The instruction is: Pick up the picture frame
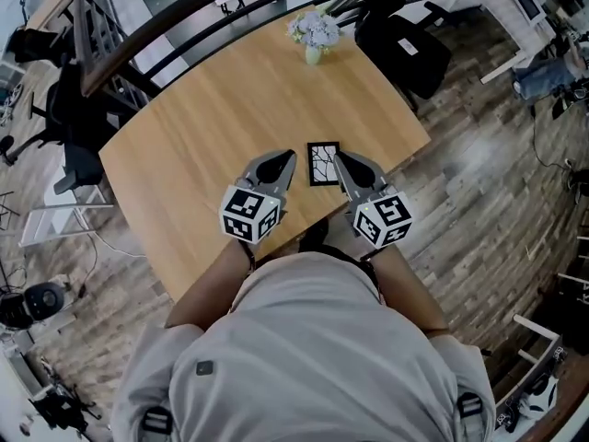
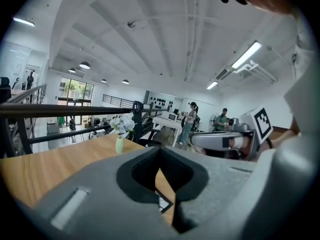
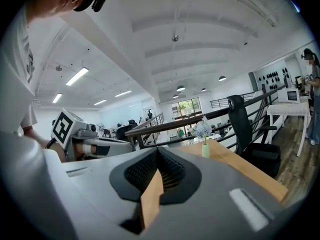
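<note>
In the head view, the picture frame lay flat on the wooden worktop close to its near edge. It sat between the tips of the left gripper and the right gripper; whether either touched it could not be told. A vase of flowers stood by the far edge.

In the left gripper view, the jaws were pressed together and empty, with a corner of the frame showing in the gap beneath them.

In the right gripper view, the jaws also met on nothing, with only bare worktop showing through the gap.

On table, picture frame between left claw and right claw; vase at far edge.
</note>
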{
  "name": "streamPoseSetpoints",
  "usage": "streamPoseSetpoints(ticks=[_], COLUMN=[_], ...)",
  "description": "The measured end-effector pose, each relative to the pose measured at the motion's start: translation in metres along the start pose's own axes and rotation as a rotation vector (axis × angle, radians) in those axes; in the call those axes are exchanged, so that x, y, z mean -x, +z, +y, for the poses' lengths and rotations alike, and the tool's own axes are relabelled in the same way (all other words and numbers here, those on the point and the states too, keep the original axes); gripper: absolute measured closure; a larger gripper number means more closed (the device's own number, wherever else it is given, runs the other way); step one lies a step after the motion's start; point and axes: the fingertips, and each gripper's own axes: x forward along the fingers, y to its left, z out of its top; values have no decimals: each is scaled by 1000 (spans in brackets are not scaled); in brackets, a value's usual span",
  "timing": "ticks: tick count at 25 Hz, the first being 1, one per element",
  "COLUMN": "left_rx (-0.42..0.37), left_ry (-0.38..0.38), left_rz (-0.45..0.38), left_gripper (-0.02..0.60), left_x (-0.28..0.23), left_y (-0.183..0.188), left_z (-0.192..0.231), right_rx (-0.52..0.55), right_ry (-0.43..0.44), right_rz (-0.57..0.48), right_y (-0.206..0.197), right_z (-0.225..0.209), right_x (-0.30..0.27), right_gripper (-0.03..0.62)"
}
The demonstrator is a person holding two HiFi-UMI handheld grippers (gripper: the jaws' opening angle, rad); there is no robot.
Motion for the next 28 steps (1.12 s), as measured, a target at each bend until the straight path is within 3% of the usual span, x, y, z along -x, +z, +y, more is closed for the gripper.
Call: streamPoseSetpoints(ticks=[14,28], left_rx=[201,307], left_ry=[24,16], left_rz=[178,374], left_gripper=[549,480], left_x=[-86,-132], left_y=[-96,-207], left_z=[24,32], right_rx=[-118,-236], right_ry=[9,1], right_rz=[251,485], right_y=[-111,-231], right_z=[-108,-142], right_x=[-38,-60], right_gripper=[532,494])
